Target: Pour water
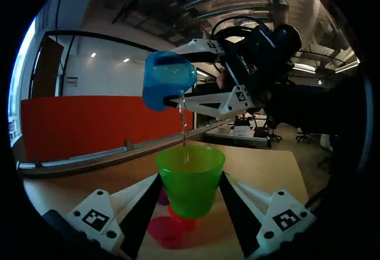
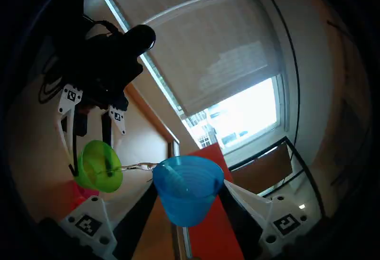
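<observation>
Right claw [image 2: 189, 190]: blue cup [image 1: 166, 80] aslant, mouth downward

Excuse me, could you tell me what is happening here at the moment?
A person is pouring from one cup into another with two handheld grippers. The right gripper holds the blue cup tilted, and a thin stream of water falls from its rim into the green cup, which the left gripper holds upright below it, above the table.
</observation>
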The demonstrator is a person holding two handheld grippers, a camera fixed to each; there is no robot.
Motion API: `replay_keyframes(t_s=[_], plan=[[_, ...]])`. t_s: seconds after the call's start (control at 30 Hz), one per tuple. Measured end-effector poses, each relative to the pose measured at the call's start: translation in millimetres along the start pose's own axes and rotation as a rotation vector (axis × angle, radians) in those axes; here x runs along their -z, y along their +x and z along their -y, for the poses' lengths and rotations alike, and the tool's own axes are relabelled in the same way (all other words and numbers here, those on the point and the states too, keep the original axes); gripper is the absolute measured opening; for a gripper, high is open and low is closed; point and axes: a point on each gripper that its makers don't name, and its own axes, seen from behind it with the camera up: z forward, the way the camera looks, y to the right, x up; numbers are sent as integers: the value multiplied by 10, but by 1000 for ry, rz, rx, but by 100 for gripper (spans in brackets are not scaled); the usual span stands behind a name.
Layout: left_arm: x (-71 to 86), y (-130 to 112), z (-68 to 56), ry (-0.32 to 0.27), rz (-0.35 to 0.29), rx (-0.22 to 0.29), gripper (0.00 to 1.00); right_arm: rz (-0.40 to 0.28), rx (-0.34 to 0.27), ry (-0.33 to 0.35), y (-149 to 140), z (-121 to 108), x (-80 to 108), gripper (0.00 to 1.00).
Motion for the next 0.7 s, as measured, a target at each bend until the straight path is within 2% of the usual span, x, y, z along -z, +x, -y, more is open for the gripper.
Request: replay_keyframes(t_s=[0.7], plan=[[6,15,-18,1,2,-6,82,5,44,-13,8,-40,48,89]])
